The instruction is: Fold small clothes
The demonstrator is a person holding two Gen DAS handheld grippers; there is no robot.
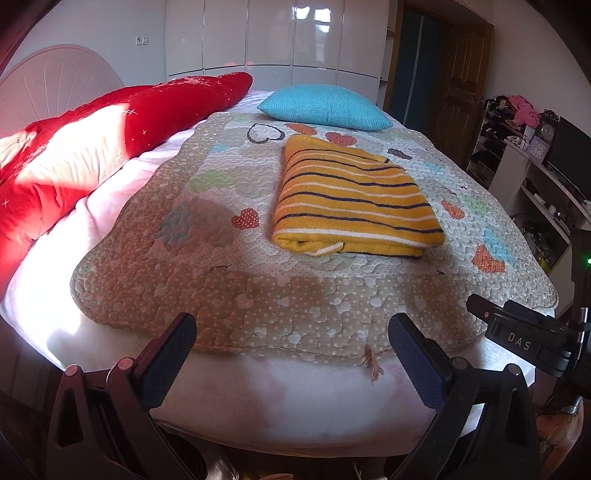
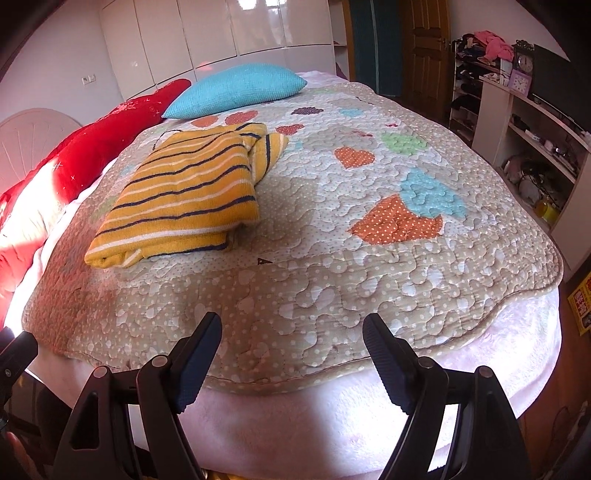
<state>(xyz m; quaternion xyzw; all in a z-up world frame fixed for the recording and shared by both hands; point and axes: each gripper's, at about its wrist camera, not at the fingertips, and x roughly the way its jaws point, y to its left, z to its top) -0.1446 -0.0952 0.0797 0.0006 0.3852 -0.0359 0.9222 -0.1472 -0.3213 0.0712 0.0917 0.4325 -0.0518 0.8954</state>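
The striped garment [image 1: 354, 195] — yellow with dark and white stripes — lies folded into a compact rectangle on the quilted heart-pattern cover [image 1: 229, 280] of the bed [image 1: 258, 398]. It sits in the middle of the cover, flat, with its folded edge turned toward the foot of the bed. In the right wrist view a second layer of the same cloth shows at its far right corner, slightly out of line with the top layer.

The left tool [image 1: 291, 350] hangs over the foot edge of the bed, its two fingers [image 1: 168, 360] set wide apart with nothing between them. It is well apart from the garment. The right tool [image 2: 291, 354] stands likewise at the foot edge, fingers [image 2: 388, 363] spread and bare, also clear of the garment. Part of the right tool's body is visible at the right margin of the left wrist view, just beside the bed's corner.

Beyond the garment a turquoise pillow [image 1: 325, 107] rests near the far edge of the cover, not touching the garment. A red duvet [image 1: 110, 140] is bunched along the left side of the bed — partly in strong sunlight. White glossy wardrobe doors [image 1: 273, 33] line the back wall, with a wooden door [image 1: 461, 92] to their right. An open shelf unit [image 2: 532, 147] with small items and clocks stands on the right side of the room.
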